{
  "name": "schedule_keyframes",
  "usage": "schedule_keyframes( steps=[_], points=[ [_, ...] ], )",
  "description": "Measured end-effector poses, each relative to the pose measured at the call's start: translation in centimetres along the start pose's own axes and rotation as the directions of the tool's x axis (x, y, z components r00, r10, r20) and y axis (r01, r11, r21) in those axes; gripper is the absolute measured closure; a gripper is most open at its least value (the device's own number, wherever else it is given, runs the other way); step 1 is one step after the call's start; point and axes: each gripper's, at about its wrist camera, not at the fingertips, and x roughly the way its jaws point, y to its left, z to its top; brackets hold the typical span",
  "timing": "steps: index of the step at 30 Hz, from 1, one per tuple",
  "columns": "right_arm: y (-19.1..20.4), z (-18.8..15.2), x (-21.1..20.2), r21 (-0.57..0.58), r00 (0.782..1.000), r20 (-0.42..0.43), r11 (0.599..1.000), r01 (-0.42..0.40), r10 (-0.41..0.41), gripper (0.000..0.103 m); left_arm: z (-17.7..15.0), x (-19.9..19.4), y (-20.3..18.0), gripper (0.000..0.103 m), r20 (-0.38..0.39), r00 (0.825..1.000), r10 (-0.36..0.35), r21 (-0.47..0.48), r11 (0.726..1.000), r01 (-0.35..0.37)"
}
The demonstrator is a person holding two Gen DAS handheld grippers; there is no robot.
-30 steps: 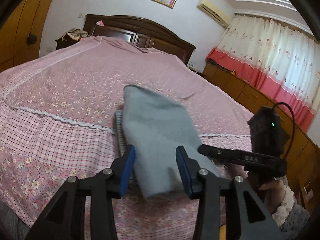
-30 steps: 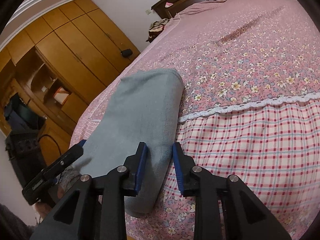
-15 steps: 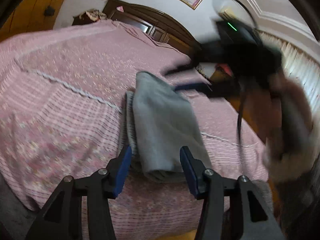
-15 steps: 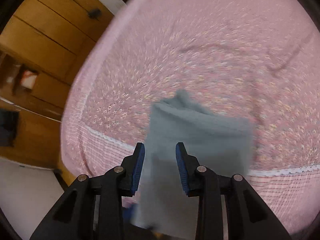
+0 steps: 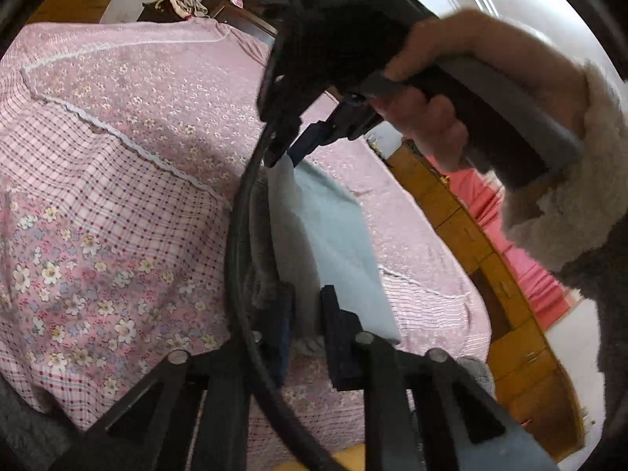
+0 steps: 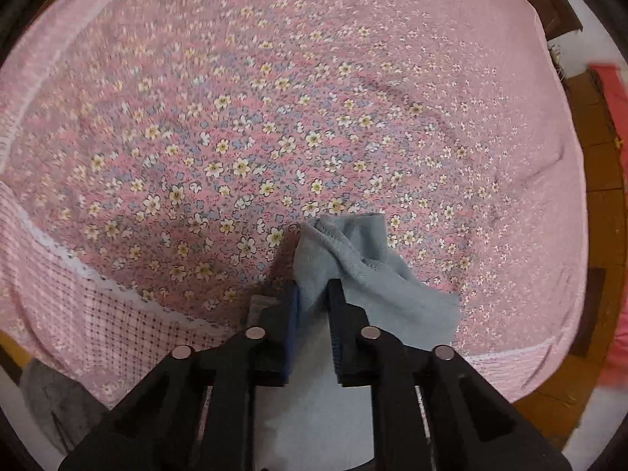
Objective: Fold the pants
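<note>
A: Where are the soft grey-blue fleece pants [image 5: 329, 243] seen?

B: At centre frame in the left wrist view, laid on the pink floral bedspread [image 5: 129, 125]. Their near end is clamped between the fingers of the left claw [image 5: 304, 337] at lower centre.

A: And the right claw [image 6: 314, 314]?

B: In its own view, at lower centre, a bunched fold of the pants [image 6: 353, 259] is pinched. In the left view it is gripped by a hand [image 5: 435, 98] at upper right.
</note>
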Motion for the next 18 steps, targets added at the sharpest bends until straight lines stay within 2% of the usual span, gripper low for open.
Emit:
schedule_keyframes(
  steps=[5, 10, 14, 16, 18],
  points=[
    [-2.1, -1.1, -2.2, -0.013, 0.997, 0.058, 0.999, -0.05, 0.051, 0.092, -0.3, -1.7, 0.3, 0.094, 0.028, 0.998, -0.053, -0.028, 0.998, 0.054],
    [-1.3, -1.0, -3.8, -0.045, 0.994, 0.085, 0.997, -0.058, 0.061, 0.092, -0.7, -4.1, 0.4, 0.094, 0.078, 0.996, -0.045, -0.022, 0.999, 0.047],
    [1.1, -0.5, -3.0, -0.058, 0.994, 0.078, 0.996, -0.071, 0.076, 0.092, -1.3, -5.0, 1.7, 0.094, 0.07, 0.997, -0.015, -0.054, 0.998, 0.018],
    [1.5, -0.3, -1.8, -0.07, 0.993, 0.074, 0.994, -0.082, 0.087, 0.091, -1.4, -5.1, 2.4, 0.093, 0.057, 0.998, 0.023, -0.052, 0.998, -0.02],
    [1.8, -0.1, -0.7, -0.087, 0.994, 0.064, 0.993, -0.08, 0.085, 0.087, -1.7, -4.7, 2.8, 0.092, 0.026, 0.998, 0.053, -0.061, 0.997, -0.051]
  ],
)
